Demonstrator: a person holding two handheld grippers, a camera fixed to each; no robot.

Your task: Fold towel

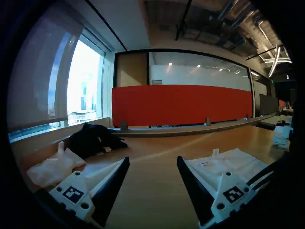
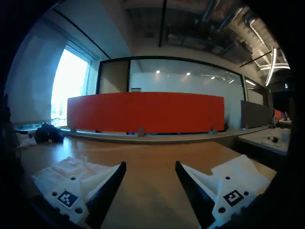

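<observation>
Left gripper view has my left gripper [image 1: 152, 158] gaping empty, right gripper [image 2: 150, 163] likewise; I'd pinch towel [image 1: 236, 159] corners squarely.

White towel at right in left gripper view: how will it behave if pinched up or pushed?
Likely floppy: the white towel lies in soft rumpled layers, so it should drape from a pinch. It looks thin, so probably light. On the smooth wooden table it may slide or bunch when pushed.
</observation>
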